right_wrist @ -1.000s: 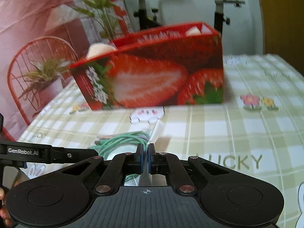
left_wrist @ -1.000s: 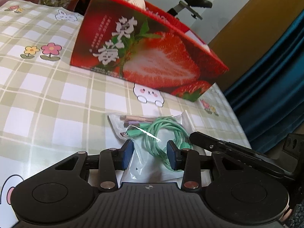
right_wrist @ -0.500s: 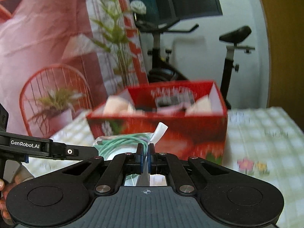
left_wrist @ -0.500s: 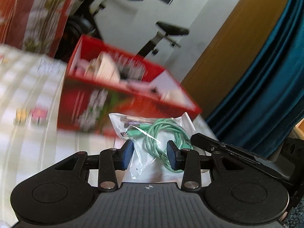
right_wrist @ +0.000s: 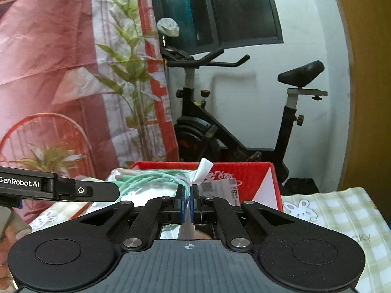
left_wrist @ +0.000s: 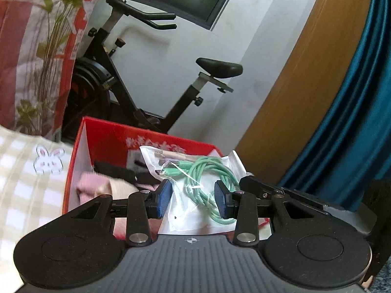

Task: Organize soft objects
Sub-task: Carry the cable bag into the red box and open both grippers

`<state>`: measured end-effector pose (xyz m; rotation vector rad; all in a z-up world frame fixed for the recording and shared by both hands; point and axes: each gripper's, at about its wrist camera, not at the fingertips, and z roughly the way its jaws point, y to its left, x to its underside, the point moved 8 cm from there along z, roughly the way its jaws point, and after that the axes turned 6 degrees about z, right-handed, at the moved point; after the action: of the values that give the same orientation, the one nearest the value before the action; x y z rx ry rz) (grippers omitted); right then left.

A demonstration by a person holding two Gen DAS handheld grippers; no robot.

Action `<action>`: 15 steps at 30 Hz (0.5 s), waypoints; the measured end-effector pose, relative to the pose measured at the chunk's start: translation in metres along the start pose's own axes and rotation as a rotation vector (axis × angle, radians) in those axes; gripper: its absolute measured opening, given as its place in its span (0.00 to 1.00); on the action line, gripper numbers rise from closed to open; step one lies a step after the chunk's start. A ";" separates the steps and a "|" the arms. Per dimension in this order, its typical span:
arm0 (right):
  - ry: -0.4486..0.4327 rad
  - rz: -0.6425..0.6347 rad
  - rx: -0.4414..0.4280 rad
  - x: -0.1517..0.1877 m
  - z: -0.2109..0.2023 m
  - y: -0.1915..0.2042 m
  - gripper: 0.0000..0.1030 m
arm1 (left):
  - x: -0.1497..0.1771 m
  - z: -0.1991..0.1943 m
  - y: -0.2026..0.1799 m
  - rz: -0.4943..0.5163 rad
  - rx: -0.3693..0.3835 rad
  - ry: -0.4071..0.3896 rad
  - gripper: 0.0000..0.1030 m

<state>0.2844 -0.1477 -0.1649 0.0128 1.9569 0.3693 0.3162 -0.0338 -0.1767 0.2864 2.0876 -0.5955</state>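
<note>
A clear plastic bag with a coiled green cable [left_wrist: 195, 178] hangs in the air over the open red strawberry box [left_wrist: 107, 136]. My left gripper [left_wrist: 193, 196] grips it, its blue pads against the bag's two sides. My right gripper [right_wrist: 187, 201] is shut on the bag's [right_wrist: 151, 180] thin edge, and a white flap sticks up above its pads. The right gripper's fingers [left_wrist: 281, 193] reach in from the right in the left wrist view. Inside the box [right_wrist: 244, 171] lie a pink soft thing [left_wrist: 90, 185] and dark items.
The box stands on a green checked tablecloth [left_wrist: 29, 185] with rabbit prints. Behind it is a black exercise bike [right_wrist: 234, 131]. A plant [right_wrist: 129, 78], a red wire chair [right_wrist: 48, 136], a blue curtain [left_wrist: 354, 122] and a wooden door [left_wrist: 305, 85] surround the table.
Both grippers have risen with the bag, from the tablecloth in front of the box to above the box's open top. The box's inside now shows.
</note>
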 end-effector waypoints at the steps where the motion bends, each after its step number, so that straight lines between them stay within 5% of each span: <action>1: 0.005 -0.002 0.005 0.000 0.008 -0.001 0.03 | -0.002 0.006 0.002 0.016 -0.014 0.011 0.39; 6: 0.076 -0.005 0.036 0.011 0.041 -0.010 0.03 | 0.007 0.027 0.011 0.071 -0.054 0.094 0.39; 15: 0.350 -0.003 0.076 0.054 0.092 -0.023 0.04 | 0.037 0.057 0.028 0.086 -0.074 0.299 0.34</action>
<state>0.3488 -0.1373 -0.2523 -0.0070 2.3160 0.3101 0.3486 -0.0401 -0.2422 0.4427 2.3644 -0.4436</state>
